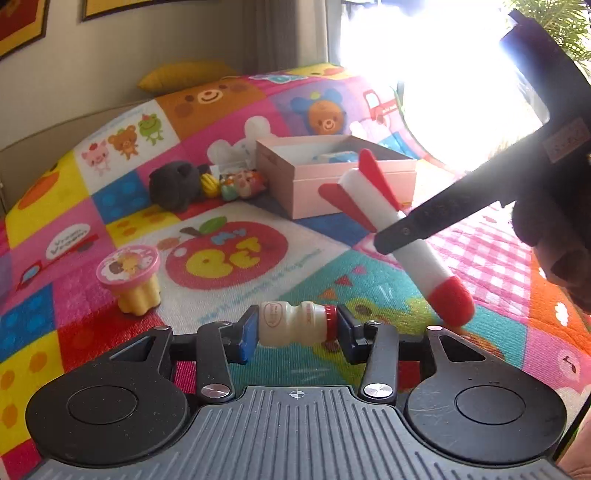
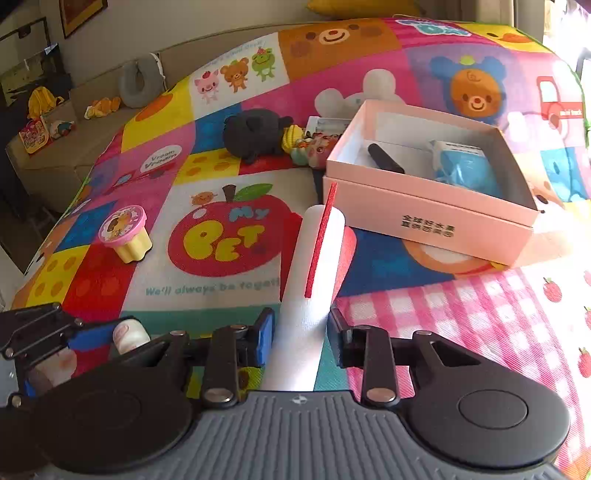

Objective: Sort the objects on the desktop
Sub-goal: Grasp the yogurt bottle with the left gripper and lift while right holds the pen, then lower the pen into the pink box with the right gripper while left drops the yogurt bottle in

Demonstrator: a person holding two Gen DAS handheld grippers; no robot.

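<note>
A bright cartoon-patterned play mat (image 2: 229,236) covers the surface ahead of the tongs, printed with bears, a frog, a pig and a big red apple. Beyond it runs a beige sofa (image 2: 66,162) with a grey neck pillow (image 2: 138,81) and a yellow cushion (image 1: 184,75). Framed pictures (image 1: 22,26) hang on the pale wall. To the right, a window (image 1: 424,74) glares white, with green palm fronds (image 1: 554,18) beside it.

Home living room. Kids' cartoon play mat (image 2: 229,236) fills the frame centre; beige sofa (image 2: 55,162) with neck pillow (image 2: 138,83) upper left, framed pictures (image 1: 22,22) on the wall.
</note>
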